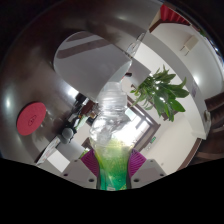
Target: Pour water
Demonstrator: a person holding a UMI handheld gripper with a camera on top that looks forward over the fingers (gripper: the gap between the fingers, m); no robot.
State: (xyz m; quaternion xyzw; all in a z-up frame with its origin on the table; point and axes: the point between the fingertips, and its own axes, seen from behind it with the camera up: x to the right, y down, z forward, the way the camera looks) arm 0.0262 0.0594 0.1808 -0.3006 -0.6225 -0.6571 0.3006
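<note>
— What's my gripper (113, 172) doing?
— I see it clenched on the bottle (112, 135): both pink pads (92, 163) press its sides, one at either side of the green liquid in its lower part

— And where does the bottle sit?
— Upright between the fingers, its clear upper part and cap rising ahead of them. A leafy plant (160, 93) stands just beside the bottle, and a red round thing (32, 116) lies well apart from it on the opposite side
</note>
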